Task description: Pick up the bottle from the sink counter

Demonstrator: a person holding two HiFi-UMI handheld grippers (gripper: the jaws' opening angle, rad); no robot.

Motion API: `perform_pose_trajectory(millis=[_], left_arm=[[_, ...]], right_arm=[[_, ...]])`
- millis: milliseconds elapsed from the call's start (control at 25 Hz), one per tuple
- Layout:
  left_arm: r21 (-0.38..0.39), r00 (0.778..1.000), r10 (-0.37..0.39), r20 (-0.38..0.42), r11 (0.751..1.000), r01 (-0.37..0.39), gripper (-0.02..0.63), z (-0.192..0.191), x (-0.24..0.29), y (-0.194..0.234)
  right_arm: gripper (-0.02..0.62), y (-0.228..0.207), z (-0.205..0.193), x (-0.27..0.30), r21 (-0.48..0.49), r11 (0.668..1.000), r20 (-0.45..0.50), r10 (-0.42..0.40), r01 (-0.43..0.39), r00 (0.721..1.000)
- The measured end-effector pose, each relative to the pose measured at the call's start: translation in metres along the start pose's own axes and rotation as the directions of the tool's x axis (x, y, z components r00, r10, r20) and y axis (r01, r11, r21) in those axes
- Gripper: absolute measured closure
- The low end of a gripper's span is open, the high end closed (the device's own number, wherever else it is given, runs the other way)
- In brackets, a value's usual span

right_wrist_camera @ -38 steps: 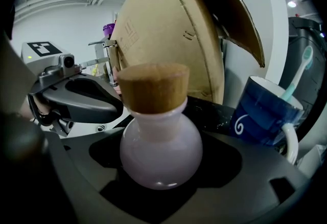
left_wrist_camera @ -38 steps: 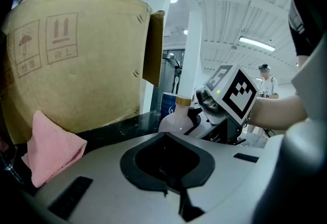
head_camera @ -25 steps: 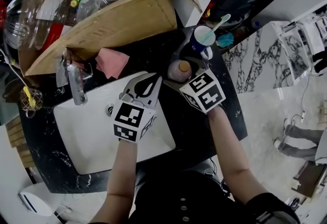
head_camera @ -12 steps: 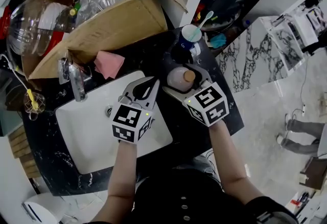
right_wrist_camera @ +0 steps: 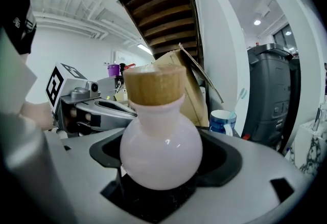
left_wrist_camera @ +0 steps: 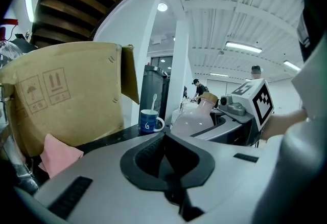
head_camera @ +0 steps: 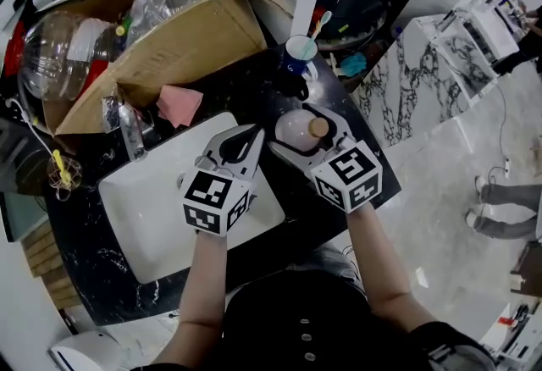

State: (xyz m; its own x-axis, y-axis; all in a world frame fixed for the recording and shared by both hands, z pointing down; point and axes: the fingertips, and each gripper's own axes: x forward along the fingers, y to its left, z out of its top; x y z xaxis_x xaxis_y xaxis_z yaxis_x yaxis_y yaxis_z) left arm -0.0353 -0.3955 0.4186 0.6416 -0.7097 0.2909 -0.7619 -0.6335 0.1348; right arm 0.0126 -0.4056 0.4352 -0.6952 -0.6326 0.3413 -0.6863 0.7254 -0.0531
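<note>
Jaws of your right gripper (right_wrist_camera: 162,179) press on the round belly of the pale pink bottle (right_wrist_camera: 161,149), just over the black marbled counter (head_camera: 271,94) beside the white sink (head_camera: 144,217). Your left gripper (left_wrist_camera: 166,177) is closed tight and empty; only the head view shows it above the sink. A blue mug (head_camera: 298,50) stands beyond.

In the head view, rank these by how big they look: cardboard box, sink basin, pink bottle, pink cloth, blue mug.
1. cardboard box
2. sink basin
3. pink bottle and pink cloth: they look about alike, so not ranked against each other
4. blue mug, smallest, though it stands farthest from the camera
</note>
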Motion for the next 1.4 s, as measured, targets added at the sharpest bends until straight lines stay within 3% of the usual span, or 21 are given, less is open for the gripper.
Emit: perform_pose_trajectory(millis=[640, 1400], left_arm=[[0.020, 0.996, -0.058, 0.075, 0.998, 0.057, 0.588, 0.029, -0.035, -0.038], [0.077, 0.991, -0.082, 0.110, 0.994, 0.074, 0.589, 0.042, -0.060, -0.063]], right_arm=[[0.190, 0.018, 0.031, -0.053, 0.052, 0.998, 0.167, -0.053, 0.045, 0.985], [0.190, 0.044, 0.049, -0.090, 0.038, 0.999, 0.223, -0.010, 0.001, 0.975]])
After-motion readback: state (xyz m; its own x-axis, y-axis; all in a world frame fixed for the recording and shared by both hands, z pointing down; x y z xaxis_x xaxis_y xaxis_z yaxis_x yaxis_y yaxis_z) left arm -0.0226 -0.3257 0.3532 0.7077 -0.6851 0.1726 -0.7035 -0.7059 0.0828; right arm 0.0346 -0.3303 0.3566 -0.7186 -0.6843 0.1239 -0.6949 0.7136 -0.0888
